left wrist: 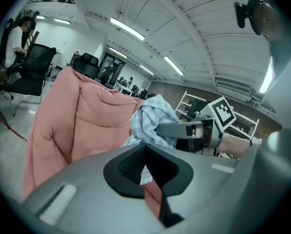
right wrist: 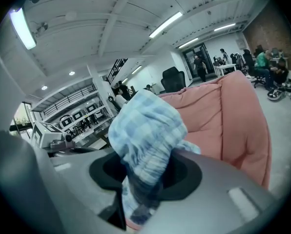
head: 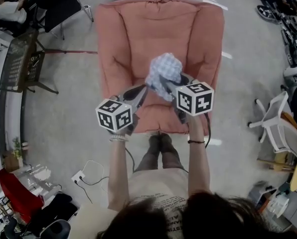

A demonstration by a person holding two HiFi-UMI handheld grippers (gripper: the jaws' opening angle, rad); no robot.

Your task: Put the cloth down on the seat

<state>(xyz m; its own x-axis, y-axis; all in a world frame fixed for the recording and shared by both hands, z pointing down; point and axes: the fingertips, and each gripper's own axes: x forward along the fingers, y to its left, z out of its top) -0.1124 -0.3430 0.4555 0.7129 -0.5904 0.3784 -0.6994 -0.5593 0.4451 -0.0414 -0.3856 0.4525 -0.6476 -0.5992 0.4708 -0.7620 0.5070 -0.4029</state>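
Observation:
A blue-and-white checked cloth (head: 164, 67) hangs bunched in the air above the seat of a pink cushioned armchair (head: 153, 114). My right gripper (head: 164, 86) is shut on it; in the right gripper view the cloth (right wrist: 145, 130) bulges up out of the jaws (right wrist: 140, 179). My left gripper (head: 144, 88) points at the cloth's lower left edge. In the left gripper view its jaws (left wrist: 145, 172) stand nearly together with a sliver of cloth (left wrist: 153, 113) in the narrow gap. The pink seat (left wrist: 87, 121) lies beyond. The right gripper's finger (left wrist: 184, 129) shows there too.
The person's feet (head: 161, 143) stand at the seat's front edge. Black office chairs (head: 59, 4) are at the back left, a white chair (head: 275, 123) at the right. A power strip with cable (head: 78, 177) lies on the floor at the left.

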